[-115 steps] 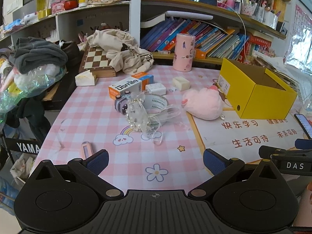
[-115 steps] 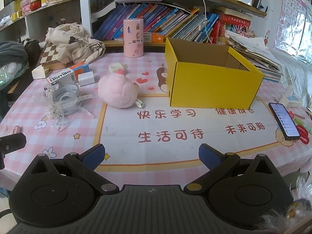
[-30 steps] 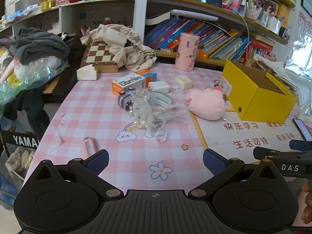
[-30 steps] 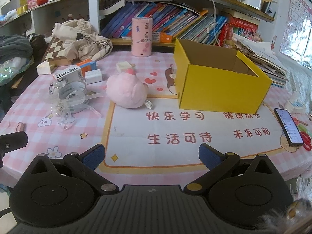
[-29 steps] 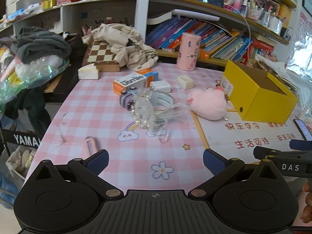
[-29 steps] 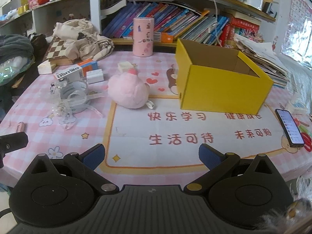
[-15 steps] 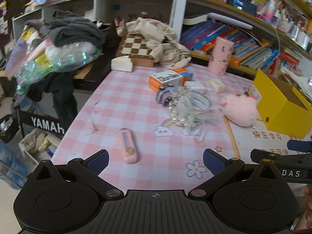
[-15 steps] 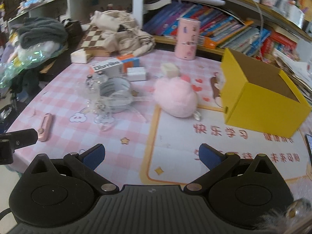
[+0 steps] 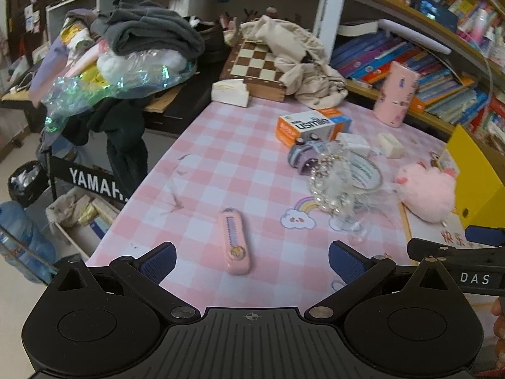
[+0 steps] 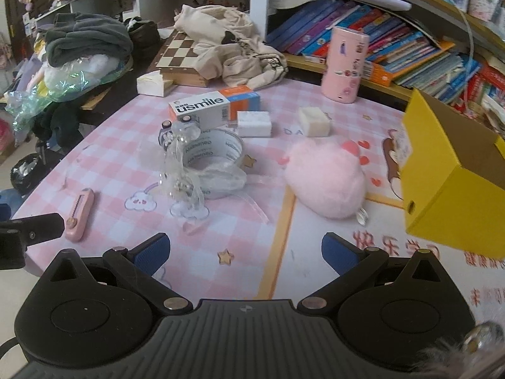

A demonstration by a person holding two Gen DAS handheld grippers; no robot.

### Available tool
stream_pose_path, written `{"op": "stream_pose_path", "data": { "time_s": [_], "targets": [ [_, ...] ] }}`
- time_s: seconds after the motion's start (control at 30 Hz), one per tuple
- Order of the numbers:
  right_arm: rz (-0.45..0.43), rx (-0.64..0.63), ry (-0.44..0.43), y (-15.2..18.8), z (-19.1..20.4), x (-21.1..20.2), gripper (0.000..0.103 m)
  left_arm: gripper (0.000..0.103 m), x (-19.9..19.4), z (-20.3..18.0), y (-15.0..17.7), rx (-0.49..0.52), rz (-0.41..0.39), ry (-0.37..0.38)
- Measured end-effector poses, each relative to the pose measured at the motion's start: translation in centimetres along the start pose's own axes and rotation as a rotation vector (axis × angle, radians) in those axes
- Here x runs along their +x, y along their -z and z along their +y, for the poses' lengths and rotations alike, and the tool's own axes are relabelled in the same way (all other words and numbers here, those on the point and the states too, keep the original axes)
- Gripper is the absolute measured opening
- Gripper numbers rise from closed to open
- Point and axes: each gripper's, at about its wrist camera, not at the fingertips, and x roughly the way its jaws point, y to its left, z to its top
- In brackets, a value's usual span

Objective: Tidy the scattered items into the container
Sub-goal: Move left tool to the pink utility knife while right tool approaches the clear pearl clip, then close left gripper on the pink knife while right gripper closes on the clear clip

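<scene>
Both empty with jaws spread, the left gripper (image 9: 251, 257) lines up on the slim pink plastic cutter (image 9: 234, 244), so its next move is to descend and close, the right gripper (image 10: 244, 251) waiting, before carrying it to the open yellow cardboard box (image 10: 454, 186).

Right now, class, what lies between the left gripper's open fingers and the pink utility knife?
Only bare pink checked tablecloth separates left gripper from knife, per left wrist view.

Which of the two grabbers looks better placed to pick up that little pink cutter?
Probably the left gripper: the pink cutter lies right between its open fingers. From the right gripper, also open, the cutter sits far off to the side.
</scene>
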Motion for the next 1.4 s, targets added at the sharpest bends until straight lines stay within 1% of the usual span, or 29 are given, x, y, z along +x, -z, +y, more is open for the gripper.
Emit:
{"op": "stream_pose_path", "data": {
  "time_s": [0.2, 0.27, 0.33, 0.37, 0.43, 0.47, 0.5, 0.63, 0.73, 0.8, 0.87, 1.0, 1.17, 1.23, 1.27, 1.3, 1.33, 1.4],
  "targets": [
    [-0.027, -0.057, -0.075, -1.9, -0.2, 1.5, 0.101, 0.102, 2.3, 0.1, -0.8, -0.054, 0.049, -0.033],
    [-0.033, -0.087, -0.100, -2.5, -0.1, 2.1, 0.098, 0.102, 2.8, 0.1, -1.0, -0.065, 0.052, -0.042],
    [-0.031, -0.119, -0.126, -3.1, 0.2, 2.8, 0.086, 0.102, 3.4, 0.1, -1.3, -0.075, 0.059, -0.055],
    [-0.029, -0.135, -0.135, -3.3, 0.3, 3.2, 0.084, 0.101, 3.7, 0.1, -1.4, -0.081, 0.063, -0.060],
    [-0.024, -0.164, -0.155, -3.8, 0.6, 3.9, 0.076, 0.098, 4.1, 0.2, -1.5, -0.096, 0.073, -0.070],
    [-0.022, -0.177, -0.167, -4.0, 0.7, 4.3, 0.073, 0.097, 4.4, 0.2, -1.6, -0.104, 0.077, -0.075],
    [-0.020, -0.188, -0.178, -4.2, 0.8, 4.6, 0.068, 0.096, 4.6, 0.3, -1.7, -0.111, 0.082, -0.079],
    [-0.014, -0.211, -0.224, -5.0, 1.2, 6.0, 0.055, 0.091, 5.6, 0.4, -2.0, -0.128, 0.103, -0.092],
    [-0.012, -0.213, -0.253, -5.6, 1.4, 6.9, 0.049, 0.087, 6.3, 0.5, -2.0, -0.134, 0.127, -0.101],
    [-0.012, -0.212, -0.269, -6.0, 1.5, 7.4, 0.048, 0.081, 6.7, 0.6, -2.0, -0.139, 0.143, -0.108],
    [-0.008, -0.209, -0.282, -6.2, 1.5, 7.9, 0.047, 0.079, 7.2, 0.7, -1.9, -0.143, 0.158, -0.115],
    [0.006, -0.206, -0.307, -6.6, 1.7, 8.9, 0.041, 0.073, 8.0, 0.9, -1.8, -0.153, 0.185, -0.122],
    [0.019, -0.206, -0.328, -6.9, 1.9, 9.7, 0.036, 0.069, 8.3, 0.6, -1.9, -0.133, 0.175, -0.135],
    [0.022, -0.204, -0.335, -7.0, 2.0, 10.0, 0.034, 0.065, 8.4, 0.5, -1.9, -0.123, 0.169, -0.146],
    [0.024, -0.204, -0.340, -7.1, 2.1, 10.1, 0.033, 0.060, 8.4, 0.4, -1.9, -0.117, 0.167, -0.152],
    [0.025, -0.205, -0.345, -7.1, 2.1, 10.2, 0.029, 0.054, 8.4, 0.4, -2.0, -0.114, 0.165, -0.160],
    [0.026, -0.208, -0.354, -7.2, 2.2, 10.2, 0.024, 0.049, 8.4, 0.4, -2.0, -0.113, 0.164, -0.167],
    [0.026, -0.216, -0.374, -7.2, 2.3, 10.2, 0.016, 0.035, 8.3, 0.5, -2.1, -0.121, 0.161, -0.167]
  ]
}}
